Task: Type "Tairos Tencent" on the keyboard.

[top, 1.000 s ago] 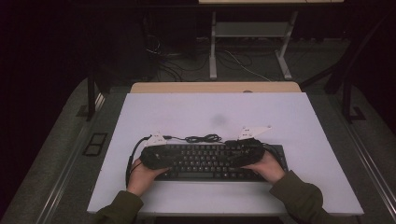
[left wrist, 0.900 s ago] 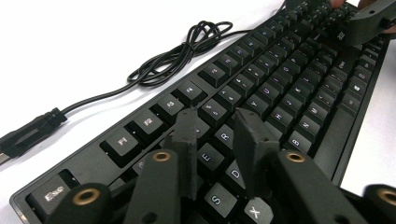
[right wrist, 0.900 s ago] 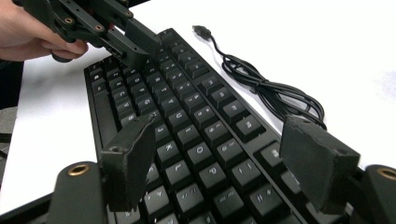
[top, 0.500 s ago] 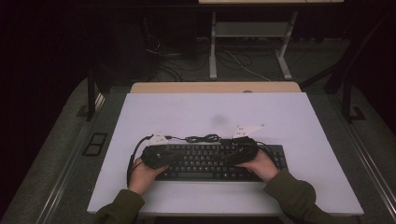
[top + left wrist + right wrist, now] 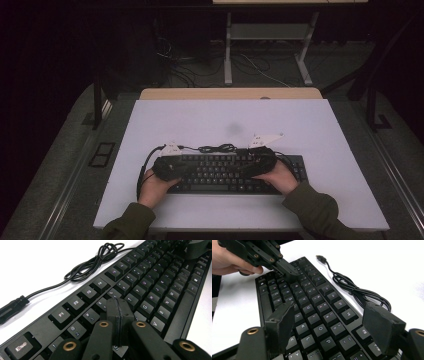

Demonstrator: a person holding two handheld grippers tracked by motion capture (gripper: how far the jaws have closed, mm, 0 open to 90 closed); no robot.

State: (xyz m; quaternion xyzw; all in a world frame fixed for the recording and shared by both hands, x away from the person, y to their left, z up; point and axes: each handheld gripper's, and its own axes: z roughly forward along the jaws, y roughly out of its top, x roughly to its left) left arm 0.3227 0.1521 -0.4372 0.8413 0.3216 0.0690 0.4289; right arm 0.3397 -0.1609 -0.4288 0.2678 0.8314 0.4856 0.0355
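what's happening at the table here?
A person holds a gripper in each hand over a black keyboard on the white table. The left gripper, jaws shut together, points its tip at the keys near the top letter row. The right gripper hovers open above the keys. The keyboard's cable lies bundled behind, unplugged.

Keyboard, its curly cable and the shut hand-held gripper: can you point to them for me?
keyboard (image 5: pixel 220 172): high view, middle rows of keys.
cable (image 5: pixel 95 262): left gripper view, tangled loops.
left hand-held gripper (image 5: pixel 117 315): left gripper view, seam between its shut tips.
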